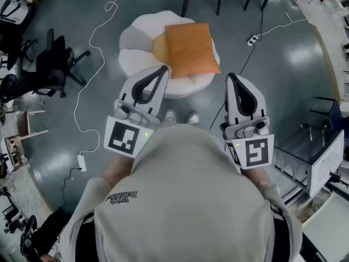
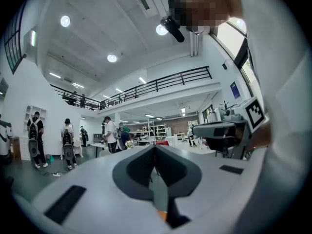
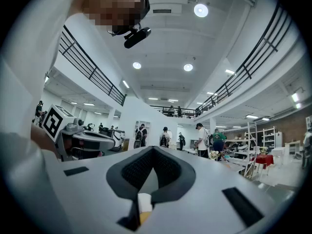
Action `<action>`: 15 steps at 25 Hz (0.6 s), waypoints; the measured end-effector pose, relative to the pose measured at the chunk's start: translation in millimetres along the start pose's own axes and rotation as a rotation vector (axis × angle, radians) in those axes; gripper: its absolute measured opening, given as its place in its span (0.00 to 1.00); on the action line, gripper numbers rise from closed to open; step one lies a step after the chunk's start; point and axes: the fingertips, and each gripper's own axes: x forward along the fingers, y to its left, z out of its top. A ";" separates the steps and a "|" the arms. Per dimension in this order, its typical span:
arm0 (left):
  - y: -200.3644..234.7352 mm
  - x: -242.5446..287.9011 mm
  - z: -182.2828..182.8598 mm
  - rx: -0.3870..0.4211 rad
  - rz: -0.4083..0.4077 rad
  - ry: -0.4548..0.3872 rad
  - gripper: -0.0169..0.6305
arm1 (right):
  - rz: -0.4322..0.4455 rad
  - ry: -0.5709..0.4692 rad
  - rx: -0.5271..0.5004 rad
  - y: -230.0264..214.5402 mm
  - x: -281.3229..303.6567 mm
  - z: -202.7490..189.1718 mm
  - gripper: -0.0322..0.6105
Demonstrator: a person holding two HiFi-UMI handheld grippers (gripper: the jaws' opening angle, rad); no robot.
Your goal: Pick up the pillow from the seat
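Head view puts the seat (image 1: 136, 42), a round white pouf on the grey floor, straight ahead of your shoes (image 1: 180, 116). The orange pillow (image 1: 191, 49) lies flat on top of the seat, toward its right half, with its right corner reaching past the seat's rim. A yellow cushion (image 1: 160, 48) peeks out from under the pillow's left edge, near the seat's middle.

You hold your left gripper (image 1: 162, 70) so that its tips show over the near rim of the seat, just short of the pillow's near-left corner and not touching it. Your right gripper (image 1: 232, 78) is off the right side of the seat, over bare floor, apart from the pillow.

Left gripper view shows that claw pressed together, tip to tip, with nothing pinched. Right gripper view shows the same for the other claw: closed and empty. Both look out level across a big hall where people stand about.

A white cable (image 1: 90, 81) snakes over the floor left of the seat, and a black office chair (image 1: 46, 70) stands further left. A power strip (image 1: 252, 40) lies on the floor right of the seat.
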 end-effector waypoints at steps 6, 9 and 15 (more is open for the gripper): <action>-8.1 2.5 -2.4 -0.031 -0.010 -0.002 0.04 | -0.011 -0.005 0.028 -2.9 -4.2 -2.8 0.06; -11.5 3.3 -3.9 -0.036 -0.010 0.004 0.04 | -0.017 -0.010 0.043 -6.4 -7.2 -3.6 0.06; -10.9 6.7 -3.0 -0.038 0.001 0.012 0.04 | -0.012 -0.012 0.076 -14.4 -7.3 -4.3 0.06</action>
